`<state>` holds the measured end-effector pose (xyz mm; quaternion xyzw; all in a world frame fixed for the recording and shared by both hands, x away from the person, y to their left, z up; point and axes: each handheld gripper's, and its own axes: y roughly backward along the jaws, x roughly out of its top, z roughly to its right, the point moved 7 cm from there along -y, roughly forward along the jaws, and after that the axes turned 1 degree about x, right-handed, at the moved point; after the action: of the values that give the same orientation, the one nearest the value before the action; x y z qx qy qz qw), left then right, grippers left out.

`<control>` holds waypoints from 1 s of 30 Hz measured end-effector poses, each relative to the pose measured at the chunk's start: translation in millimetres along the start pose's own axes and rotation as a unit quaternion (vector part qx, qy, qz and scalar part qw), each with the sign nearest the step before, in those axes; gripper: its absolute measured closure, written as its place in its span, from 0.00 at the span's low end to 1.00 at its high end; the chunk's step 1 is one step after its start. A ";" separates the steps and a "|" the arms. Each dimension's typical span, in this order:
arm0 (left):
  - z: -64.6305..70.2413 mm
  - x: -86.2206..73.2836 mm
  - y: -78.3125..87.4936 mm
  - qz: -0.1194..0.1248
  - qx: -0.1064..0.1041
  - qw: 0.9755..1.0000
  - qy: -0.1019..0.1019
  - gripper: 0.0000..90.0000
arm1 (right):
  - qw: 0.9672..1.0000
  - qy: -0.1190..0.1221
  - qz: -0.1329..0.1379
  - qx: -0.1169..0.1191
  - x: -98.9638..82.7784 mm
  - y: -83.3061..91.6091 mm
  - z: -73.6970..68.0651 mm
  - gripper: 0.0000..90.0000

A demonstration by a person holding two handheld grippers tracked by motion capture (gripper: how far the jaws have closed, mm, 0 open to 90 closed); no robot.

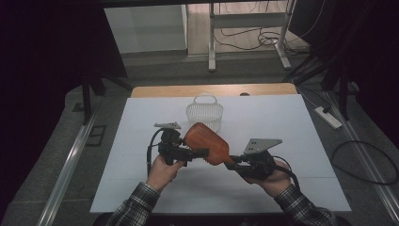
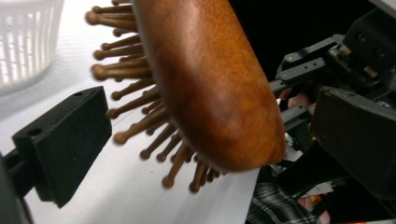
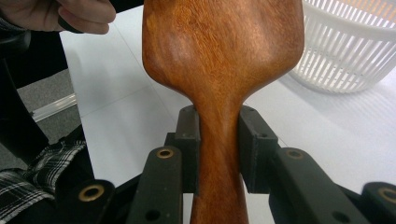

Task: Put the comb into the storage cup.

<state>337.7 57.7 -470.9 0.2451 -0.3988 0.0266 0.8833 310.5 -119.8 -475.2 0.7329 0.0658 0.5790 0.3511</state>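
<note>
The right tongs [image 3: 218, 140] are gripping the brush [image 3: 219, 51] handle while the left tongs [image 2: 205, 140], spread open, are straddling its head; keep it level heading to the basket [image 1: 203, 113] at 12 o'clock.

Wood, plastic and matt black

The hairbrush [image 3: 219, 51] is smooth, softly glossy reddish wood (its pins [image 2: 135, 88] wooden too); the basket [image 1: 204, 112] is white slatted plastic, the table [image 1: 263, 188] matt white.
</note>
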 end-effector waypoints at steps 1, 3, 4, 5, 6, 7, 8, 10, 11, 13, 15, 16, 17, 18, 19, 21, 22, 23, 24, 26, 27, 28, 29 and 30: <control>0.3 0.0 -0.4 0.000 -0.002 1.000 0.001 0.00 | 1.000 0.000 0.000 0.001 0.1 -0.2 -0.5 0.79; 0.5 0.0 -1.1 -0.001 -0.004 1.000 0.003 0.00 | 1.000 0.001 0.000 0.001 0.2 -0.4 -0.7 0.79; 0.4 0.0 -1.6 -0.002 -0.003 1.000 0.003 0.00 | 1.000 0.002 0.001 0.002 0.4 -0.7 -1.3 0.79; 0.6 0.1 -2.2 -0.002 -0.005 1.000 0.005 0.00 | 1.000 0.003 0.001 0.002 0.5 -0.8 -1.6 0.79; 0.8 0.1 -2.5 -0.002 -0.006 1.000 0.007 0.00 | 1.000 0.005 0.002 0.002 0.5 -0.9 -2.1 0.79; 0.7 0.0 -3.1 -0.004 -0.006 1.000 0.008 0.00 | 1.000 0.005 0.001 0.003 0.5 -0.9 -2.4 0.79; 0.7 -0.2 -3.7 -0.006 -0.005 1.000 0.009 0.00 | 1.000 0.007 0.002 0.003 0.7 -1.1 -2.9 0.79; 0.8 -0.5 -4.4 -0.008 -0.002 1.000 0.010 0.01 | 1.000 0.010 0.002 0.003 0.8 -1.4 -3.5 0.79; 0.8 -0.7 -4.7 -0.009 -0.001 1.000 0.013 0.03 | 1.000 0.010 0.003 0.003 0.8 -1.6 -3.7 0.79; 0.9 -0.8 -4.5 -0.008 -0.002 1.000 0.017 0.06 | 1.000 0.012 0.004 0.002 1.0 -1.7 -4.0 0.79; 0.9 -0.7 -3.6 -0.008 -0.004 1.000 0.018 0.11 | 1.000 0.013 0.004 0.003 1.0 -1.9 -4.1 0.79; 1.4 -0.6 -3.2 -0.006 -0.006 1.000 0.022 0.15 | 1.000 0.014 0.005 0.002 1.0 -2.0 -4.0 0.79; 1.4 -0.5 -2.7 -0.006 -0.007 1.000 0.025 0.18 | 1.000 0.015 0.004 0.001 0.9 -2.2 -3.8 0.79; 1.8 -0.4 -2.2 -0.006 -0.012 1.000 0.028 0.21 | 1.000 0.015 0.004 0.002 0.7 -2.4 -3.8 0.79; 2.2 -0.3 -2.1 -0.006 -0.015 0.999 0.030 0.25 | 1.000 0.017 0.003 0.002 0.4 -2.7 -3.8 0.79; 2.3 -1.0 -2.4 -0.009 -0.018 0.999 0.032 0.29 | 1.000 0.018 0.002 0.003 0.2 -3.3 -4.0 0.79; 2.4 -1.1 -2.3 -0.009 -0.021 0.999 0.035 0.30 | 1.000 0.019 0.002 0.004 0.3 -3.4 -4.0 0.79; 2.2 -1.0 -1.7 -0.006 -0.025 0.999 0.039 0.32 | 1.000 0.020 0.001 0.004 0.1 -3.5 -3.9 0.79; 2.0 -0.5 -1.0 -0.002 -0.031 0.998 0.047 0.33 | 1.000 0.020 0.001 0.004 0.0 -3.6 -3.6 0.79; 1.5 0.4 1.0 0.004 -0.047 0.997 0.059 0.38 | 1.000 0.020 0.003 0.004 -0.2 -3.4 -3.1 0.79; 1.7 0.6 1.9 0.005 -0.053 0.997 0.064 0.40 | 1.000 0.022 0.002 0.004 -0.2 -3.5 -3.1 0.79; 1.7 0.8 2.3 0.006 -0.056 0.996 0.066 0.42 | 1.000 0.025 0.000 0.004 -0.6 -3.9 -3.4 0.80; 1.7 0.9 2.8 0.007 -0.059 0.996 0.068 0.43 | 1.000 0.026 -0.001 0.004 -0.9 -4.4 -3.5 0.80; 1.8 1.1 3.1 0.009 -0.065 0.995 0.073 0.45 | 1.000 0.027 -0.002 0.004 -1.3 -5.0 -3.5 0.80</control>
<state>336.5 59.5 -467.8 0.1812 -0.3365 0.0267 0.9237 308.4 -115.2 -478.9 0.7186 0.0789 0.5973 0.3474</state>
